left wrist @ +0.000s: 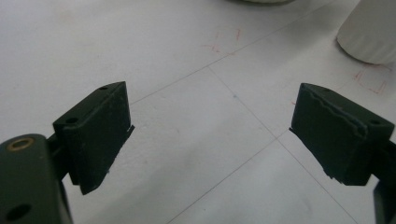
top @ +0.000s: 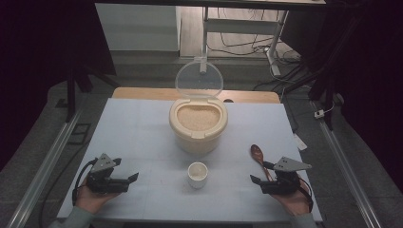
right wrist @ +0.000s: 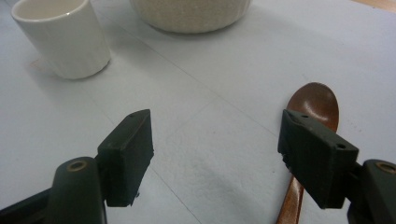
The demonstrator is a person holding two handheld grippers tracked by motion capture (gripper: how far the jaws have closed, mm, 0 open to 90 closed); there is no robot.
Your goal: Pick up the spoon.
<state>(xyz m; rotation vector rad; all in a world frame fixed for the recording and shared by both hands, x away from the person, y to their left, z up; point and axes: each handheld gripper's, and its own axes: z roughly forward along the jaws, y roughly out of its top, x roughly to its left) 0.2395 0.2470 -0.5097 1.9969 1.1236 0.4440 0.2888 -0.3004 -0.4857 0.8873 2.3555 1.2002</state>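
Wooden spoon (top: 258, 156) lies flat on the counter (top: 142, 128), at about 4 o'clock from the rice container (top: 198, 124), bowl end pointing away from me, handle running back toward my right hand-held gripper (top: 257, 182). In the right gripper view the spoon (right wrist: 314, 105) sits at 2 o'clock, its brown bowl just past my right-side jaw and its handle passing under that jaw; whether jaw and spoon touch, I cannot tell. My right hand-held gripper (right wrist: 215, 154) has its jaws wide apart, with bare counter between them.

White cup (top: 197, 174) stands upright at 6 o'clock from the container, roughly midway between my two grippers, empty as far as I can see. In the right gripper view the cup (right wrist: 63, 37) is at 10 o'clock, well apart from the jaws.

Container is cream coloured, full of rice, clear lid (top: 199, 79) flipped up at its 12 o'clock side.

My left hand-held gripper (top: 133, 179) rests low at 7 o'clock from the container, pointing toward the cup. In the left gripper view its jaws (left wrist: 210, 140) stand apart over bare counter, holding nothing; the cup's base (left wrist: 371, 35) shows at 1 o'clock, well clear.
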